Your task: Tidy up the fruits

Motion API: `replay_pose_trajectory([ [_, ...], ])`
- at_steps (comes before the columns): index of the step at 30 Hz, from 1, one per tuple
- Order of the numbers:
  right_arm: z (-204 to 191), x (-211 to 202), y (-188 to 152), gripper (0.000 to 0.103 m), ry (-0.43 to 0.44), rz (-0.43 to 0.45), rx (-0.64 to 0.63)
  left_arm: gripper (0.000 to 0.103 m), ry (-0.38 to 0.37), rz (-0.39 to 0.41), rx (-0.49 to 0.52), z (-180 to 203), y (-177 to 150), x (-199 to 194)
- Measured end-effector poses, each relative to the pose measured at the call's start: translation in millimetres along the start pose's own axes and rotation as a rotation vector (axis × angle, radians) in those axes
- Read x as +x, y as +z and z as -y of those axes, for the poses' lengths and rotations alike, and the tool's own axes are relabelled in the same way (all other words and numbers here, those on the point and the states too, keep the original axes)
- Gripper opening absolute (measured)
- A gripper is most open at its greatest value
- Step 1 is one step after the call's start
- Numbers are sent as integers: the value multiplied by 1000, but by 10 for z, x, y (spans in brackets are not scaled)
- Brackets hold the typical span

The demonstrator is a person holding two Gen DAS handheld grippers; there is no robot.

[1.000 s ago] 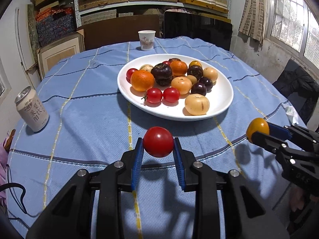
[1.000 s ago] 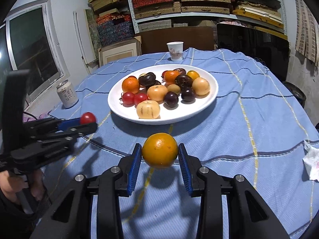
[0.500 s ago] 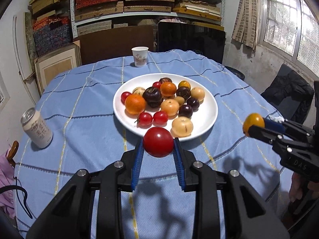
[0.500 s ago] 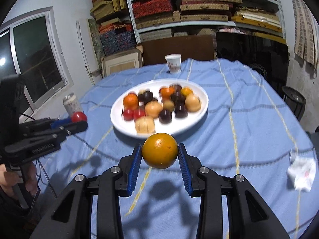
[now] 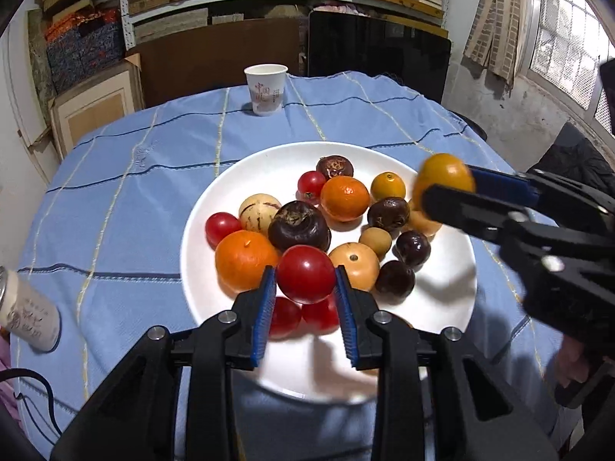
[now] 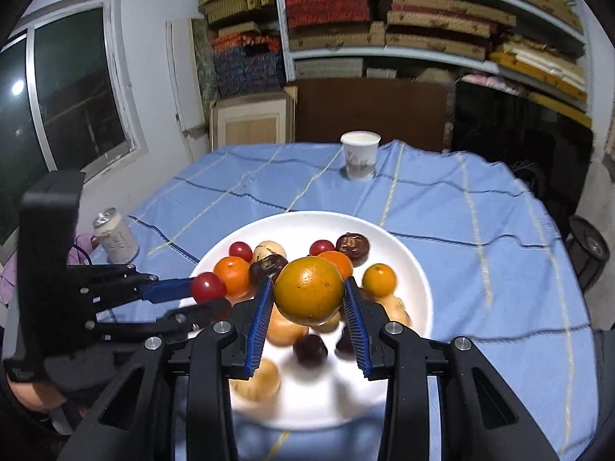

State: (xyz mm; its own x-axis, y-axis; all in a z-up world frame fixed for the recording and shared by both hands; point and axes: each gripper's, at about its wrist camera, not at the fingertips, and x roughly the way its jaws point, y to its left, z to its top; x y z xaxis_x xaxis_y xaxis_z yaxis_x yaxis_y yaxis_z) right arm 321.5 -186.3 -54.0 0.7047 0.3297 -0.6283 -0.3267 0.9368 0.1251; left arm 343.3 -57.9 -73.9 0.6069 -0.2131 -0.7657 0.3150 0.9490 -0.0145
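A white plate (image 5: 230, 176) on the blue cloth holds several fruits: oranges, red tomatoes, dark passion fruits and tan fruits. My left gripper (image 5: 306, 280) is shut on a red tomato (image 5: 306, 278), held above the plate's near side. My right gripper (image 6: 309, 294) is shut on an orange (image 6: 309, 292), held above the plate's right part. In the left wrist view the right gripper (image 5: 446, 184) comes in from the right with the orange (image 5: 442, 174). In the right wrist view the left gripper (image 6: 209, 292) comes in from the left with the tomato (image 6: 207, 286).
A paper cup (image 5: 266, 89) stands at the table's far edge; it also shows in the right wrist view (image 6: 360, 155). A drink can (image 5: 27, 309) stands at the left, also in the right wrist view (image 6: 115, 235). Shelves with boxes fill the back wall.
Both grippers have moved forward from in front of the plate to above it, still holding their fruits. The plate now looks much closer in both views.
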Motion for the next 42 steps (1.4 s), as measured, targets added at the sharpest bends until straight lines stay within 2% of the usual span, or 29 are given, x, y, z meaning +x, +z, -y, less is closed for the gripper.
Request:
replay_pose_trajectory([
  [1,13,71,27,39,-2,1,-2,55,7,0,5,2,26,35],
  [2,25,112,52,41,-5,4,-3,68,16,13,6,-1,33,31],
  [3,38,119,69,46,-10,14,0,76,28,32,7,-9,26,6],
  [6,72,33,72,52,0,44,18,84,46,61,-1,-50,-16,-98],
  [11,65,-278,-125,54,-5,44,51,94,56,63,-41,-162,-262,-364],
  [12,44,-389,-228,61,-9,45,62,96,64,59,-44,-166,-328,-416],
  [13,22,-482,-313,69,-14,50,71,96,78,53,-45,-162,-429,-492],
  [17,-120,-858,-721,78,-37,45,94,97,103,29,-70,-134,-768,-732],
  [18,-166,-964,-839,79,-65,31,109,98,104,26,-74,-127,-834,-786],
  [20,-247,-1174,-1038,84,-55,13,155,98,124,43,-76,-91,-998,-962],
  [22,-312,-1350,-1186,98,-31,23,170,98,164,70,-66,-51,-1136,-1141],
  [23,-349,-1440,-1245,99,-38,33,170,98,182,77,-65,-40,-1190,-1219],
  [27,-458,-1746,-1389,99,-71,40,165,98,245,117,-92,20,-1389,-1607],
  [31,-584,-2009,-1468,99,-91,59,161,98,201,145,-117,123,-1632,-1975],
  [36,-795,-2280,-1583,99,-105,80,121,98,207,156,-90,265,-1841,-2233],
  [42,-872,-2446,-1721,99,-108,92,121,98,199,179,-121,289,-1988,-2432],
])
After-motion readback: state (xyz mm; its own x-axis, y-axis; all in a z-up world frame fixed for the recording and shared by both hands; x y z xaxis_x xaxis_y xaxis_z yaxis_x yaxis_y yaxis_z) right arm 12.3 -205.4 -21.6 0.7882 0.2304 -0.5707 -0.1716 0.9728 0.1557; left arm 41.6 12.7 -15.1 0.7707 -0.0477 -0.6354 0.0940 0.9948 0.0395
